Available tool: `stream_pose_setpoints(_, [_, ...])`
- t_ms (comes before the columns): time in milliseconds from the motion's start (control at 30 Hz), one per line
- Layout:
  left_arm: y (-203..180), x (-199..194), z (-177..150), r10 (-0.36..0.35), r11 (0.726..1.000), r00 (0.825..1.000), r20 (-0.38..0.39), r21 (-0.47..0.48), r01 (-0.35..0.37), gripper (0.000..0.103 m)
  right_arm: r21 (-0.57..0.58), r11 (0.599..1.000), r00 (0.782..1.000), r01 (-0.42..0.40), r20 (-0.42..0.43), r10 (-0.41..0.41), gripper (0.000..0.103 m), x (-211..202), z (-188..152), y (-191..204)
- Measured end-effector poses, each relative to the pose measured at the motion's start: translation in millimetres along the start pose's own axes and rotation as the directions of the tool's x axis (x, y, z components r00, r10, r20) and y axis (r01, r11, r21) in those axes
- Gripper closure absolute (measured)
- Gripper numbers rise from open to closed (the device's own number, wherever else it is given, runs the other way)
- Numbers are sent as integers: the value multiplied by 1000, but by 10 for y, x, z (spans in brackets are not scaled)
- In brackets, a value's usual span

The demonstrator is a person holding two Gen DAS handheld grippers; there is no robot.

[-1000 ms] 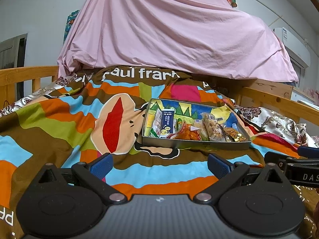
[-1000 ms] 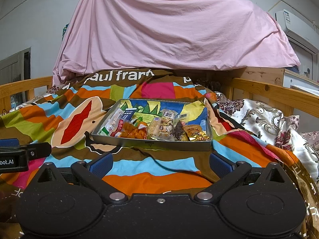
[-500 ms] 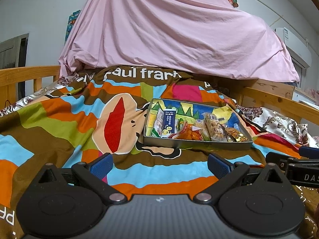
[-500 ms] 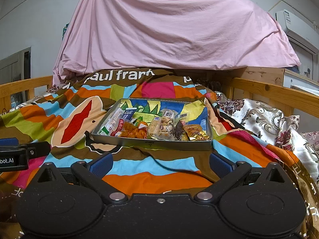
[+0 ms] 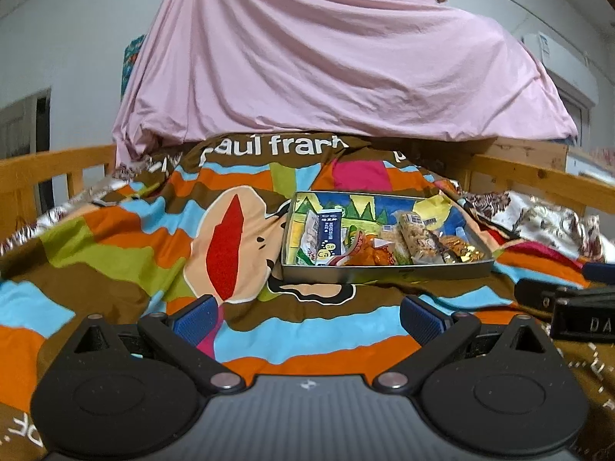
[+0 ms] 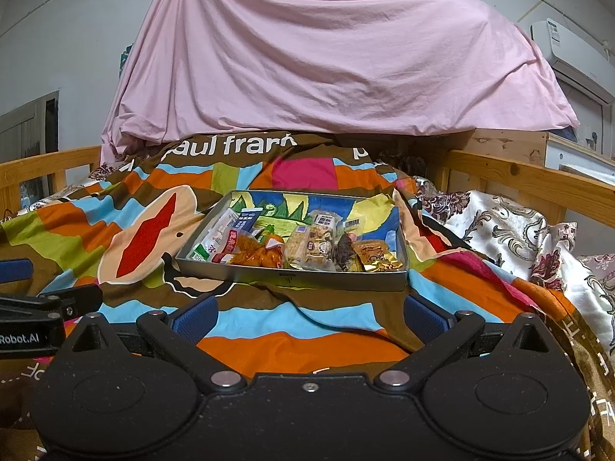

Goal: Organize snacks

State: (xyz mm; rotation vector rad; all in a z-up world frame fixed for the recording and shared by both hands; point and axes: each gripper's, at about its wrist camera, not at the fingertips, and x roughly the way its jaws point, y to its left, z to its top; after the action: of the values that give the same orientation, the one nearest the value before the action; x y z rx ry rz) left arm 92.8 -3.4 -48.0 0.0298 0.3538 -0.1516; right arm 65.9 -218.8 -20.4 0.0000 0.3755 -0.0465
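A shallow metal tray (image 5: 384, 273) with a colourful printed bottom lies on the striped blanket; it also shows in the right wrist view (image 6: 292, 277). Several snack packets lie in it: a blue-and-white packet (image 5: 328, 234), an orange packet (image 6: 255, 255), a nut bar (image 6: 319, 240) and a gold-wrapped snack (image 6: 378, 259). My left gripper (image 5: 309, 317) is open and empty, low over the blanket, short of the tray. My right gripper (image 6: 311, 315) is open and empty, just short of the tray's near wall.
The striped "paul frank" blanket (image 5: 115, 238) covers the bed. A pink sheet (image 6: 326, 57) drapes a large mound behind. Wooden bed rails (image 6: 530, 176) run along both sides. A patterned satin quilt (image 6: 511, 230) lies at the right.
The left gripper has shifted slightly, so the tray sits a little further right and lower in its view. The right gripper has edged slightly closer to the tray.
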Motion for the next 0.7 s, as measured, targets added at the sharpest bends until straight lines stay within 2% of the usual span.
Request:
stream_pose_setpoints(233, [-109, -27, -3, 35, 997, 999, 15, 65, -36, 0, 0, 1000, 1000, 0, 0, 0, 1, -1, 4, 2])
stream_pose_setpoints(700, [-71, -26, -11, 42, 997, 999, 15, 59, -43, 0, -1, 1000, 1000, -1, -3, 1, 1, -1, -15, 7])
